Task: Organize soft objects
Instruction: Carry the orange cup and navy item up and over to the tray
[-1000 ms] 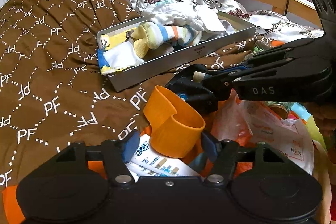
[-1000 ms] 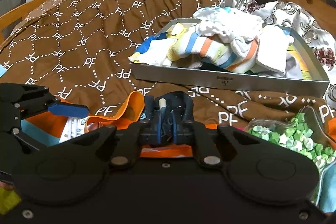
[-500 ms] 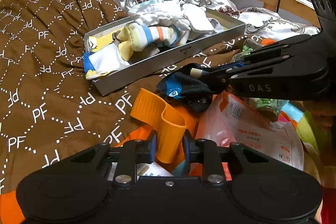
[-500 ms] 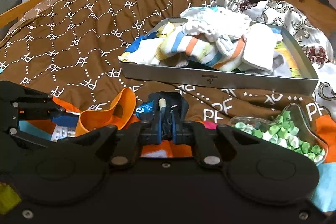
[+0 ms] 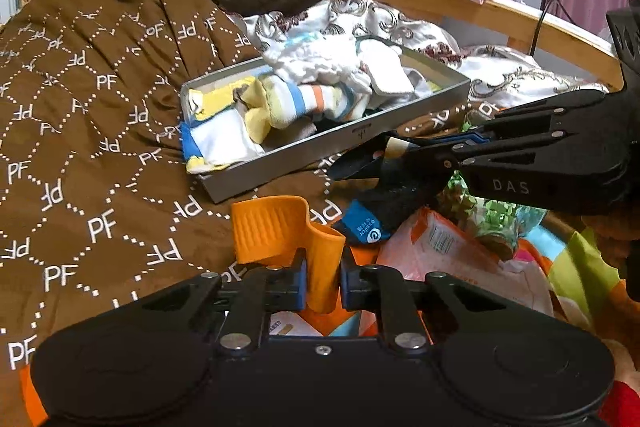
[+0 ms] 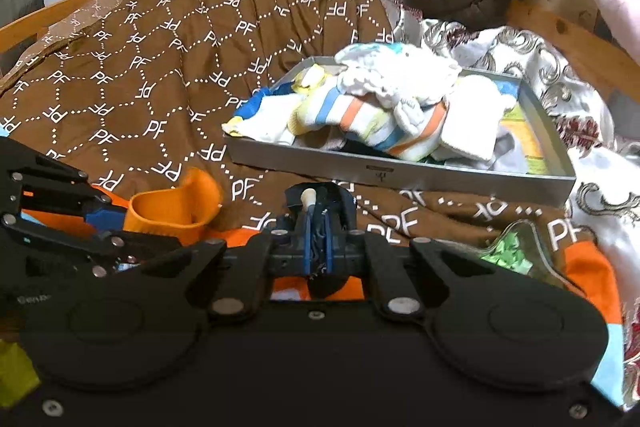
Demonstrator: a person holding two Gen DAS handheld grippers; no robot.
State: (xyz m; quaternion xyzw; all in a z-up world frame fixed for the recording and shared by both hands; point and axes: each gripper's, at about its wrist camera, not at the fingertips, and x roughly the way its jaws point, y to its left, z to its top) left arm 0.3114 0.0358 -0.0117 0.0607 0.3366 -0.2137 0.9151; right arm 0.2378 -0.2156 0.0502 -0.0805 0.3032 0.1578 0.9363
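Brown PF quilt (image 5: 92,131) covers the bed; grey tray (image 5: 332,147) of socks sits at 12 o'clock, clutter of packets (image 5: 440,247) at 3. Open quilt lies toward 9 o'clock. Left gripper (image 5: 323,281) has just been closing its jaws, now pinching the orange sleeve (image 5: 280,231). Right gripper (image 6: 316,239) jaws clamp the dark sock (image 5: 384,203), near the tray's front edge.

One grey tray (image 5: 404,143), one orange cup (image 5: 288,239), one dark sock (image 5: 384,203), two grippers (image 5: 323,277) (image 6: 316,239).
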